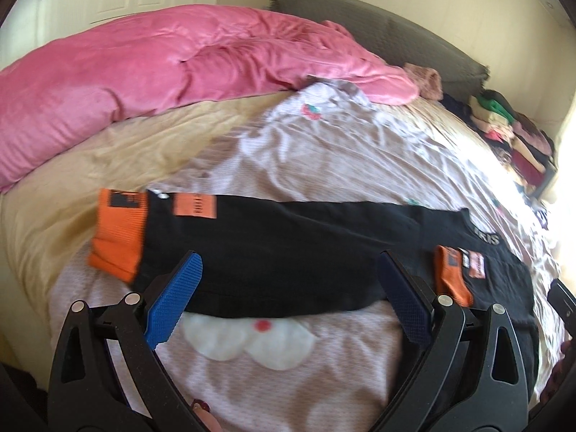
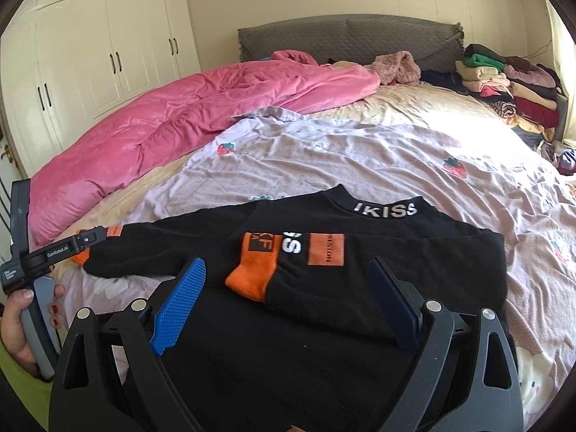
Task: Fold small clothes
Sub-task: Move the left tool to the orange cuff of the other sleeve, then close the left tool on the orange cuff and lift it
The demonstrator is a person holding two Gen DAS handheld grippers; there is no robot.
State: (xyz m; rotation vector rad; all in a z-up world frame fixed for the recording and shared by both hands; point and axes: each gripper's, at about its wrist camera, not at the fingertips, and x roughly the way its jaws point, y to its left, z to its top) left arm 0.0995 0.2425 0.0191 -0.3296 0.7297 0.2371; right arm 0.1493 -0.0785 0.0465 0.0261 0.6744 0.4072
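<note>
A small black sweater [image 2: 324, 342] with orange cuffs lies flat on the bed. Its right sleeve is folded across the chest, its orange cuff [image 2: 252, 273] near the middle. Its left sleeve [image 1: 270, 248] stretches out sideways and ends in an orange cuff [image 1: 118, 237]. My left gripper [image 1: 288, 270] is open over that sleeve, holding nothing. My right gripper [image 2: 288, 277] is open above the sweater's body, holding nothing. The left gripper's body and the hand holding it show in the right wrist view [image 2: 36, 273].
The sweater rests on a lilac strawberry-print sheet [image 2: 360, 158]. A pink quilt [image 2: 162, 122] is bunched at the far left. Stacked folded clothes [image 2: 511, 82] sit at the far right by the grey headboard [image 2: 342, 36]. White wardrobes [image 2: 90, 54] line the left wall.
</note>
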